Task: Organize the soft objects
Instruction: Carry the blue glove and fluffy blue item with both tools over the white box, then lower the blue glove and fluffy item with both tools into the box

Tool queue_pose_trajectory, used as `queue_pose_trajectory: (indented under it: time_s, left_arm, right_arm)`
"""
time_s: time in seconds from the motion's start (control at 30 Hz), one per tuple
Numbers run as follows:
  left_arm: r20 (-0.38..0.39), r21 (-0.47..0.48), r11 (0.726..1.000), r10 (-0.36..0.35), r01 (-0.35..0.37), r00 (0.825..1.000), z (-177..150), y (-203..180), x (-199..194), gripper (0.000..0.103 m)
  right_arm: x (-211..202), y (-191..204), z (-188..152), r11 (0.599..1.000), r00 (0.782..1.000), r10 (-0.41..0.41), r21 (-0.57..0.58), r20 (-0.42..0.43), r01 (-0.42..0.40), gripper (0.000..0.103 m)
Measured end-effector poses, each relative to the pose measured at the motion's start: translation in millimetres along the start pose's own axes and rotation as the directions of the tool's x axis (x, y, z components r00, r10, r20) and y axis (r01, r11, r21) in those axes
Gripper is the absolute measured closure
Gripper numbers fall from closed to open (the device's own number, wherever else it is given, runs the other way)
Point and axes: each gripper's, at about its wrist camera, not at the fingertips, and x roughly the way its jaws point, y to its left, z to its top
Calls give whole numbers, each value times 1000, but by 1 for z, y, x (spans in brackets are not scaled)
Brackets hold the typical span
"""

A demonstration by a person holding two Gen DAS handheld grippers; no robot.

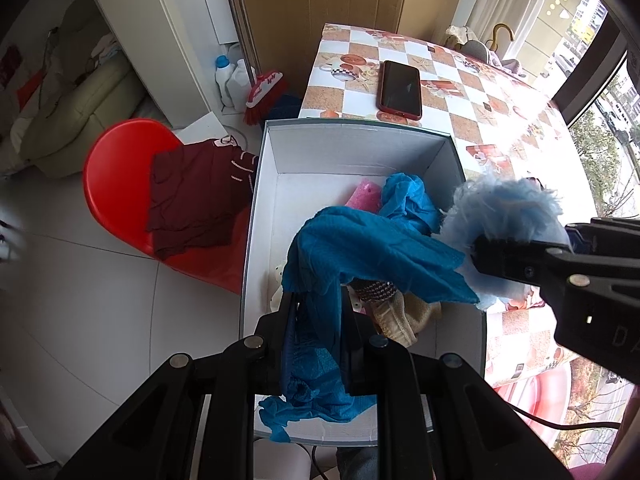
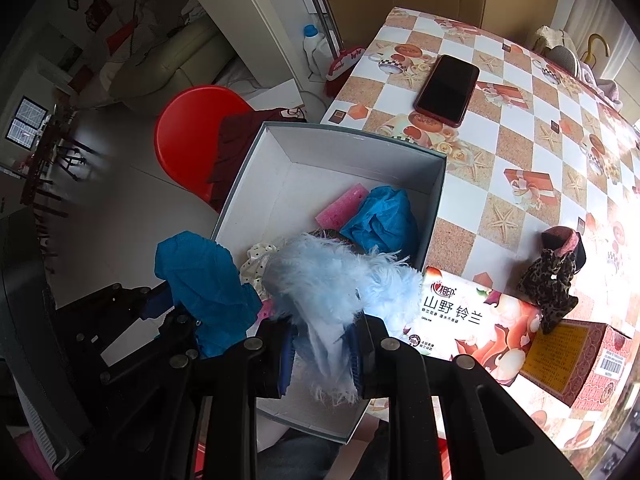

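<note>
An open white box [image 1: 352, 148] sits at the table's near-left corner. In it lie a pink sponge [image 1: 362, 198], a crumpled blue cloth [image 1: 408, 196] and knitted and cream pieces [image 1: 400, 312]. My left gripper [image 1: 318, 308] is shut on a second blue cloth [image 1: 360, 248], which drapes over the box's near end. My right gripper [image 2: 326, 332] is shut on a fluffy light-blue piece [image 2: 332, 276] just above the box's [image 2: 340, 156] right side. The two grippers hang side by side, the left gripper [image 2: 176, 312] with its blue cloth [image 2: 200, 280] at the left of the right wrist view.
A red-cased phone [image 1: 400, 88] lies on the checked tablecloth [image 1: 500, 112] behind the box. A tissue pack [image 2: 476, 324], a leopard-print fabric piece [image 2: 554, 276] and a small carton [image 2: 580, 364] sit right of the box. A red chair [image 1: 116, 184] holding a maroon garment [image 1: 196, 196] stands left.
</note>
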Motion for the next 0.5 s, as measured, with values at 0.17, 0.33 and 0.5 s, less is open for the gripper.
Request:
queue_pose_trajectory:
  time_s: [0.17, 0.33, 0.5]
  left_arm:
    - [-11, -2, 1000, 2, -2, 1000, 5, -1, 7, 83]
    - [-30, -8, 1000, 5, -5, 1000, 7, 0, 14, 83]
    - [-45, -17, 1000, 11, -12, 999, 8, 1, 20, 83]
  right_arm:
    - [5, -3, 2, 1000, 1000, -9, 3, -11, 9, 79]
    - [11, -5, 3, 1000, 999, -24, 0, -26, 24, 79]
    - [15, -8, 5, 1000, 999, -30, 0, -35, 30, 79]
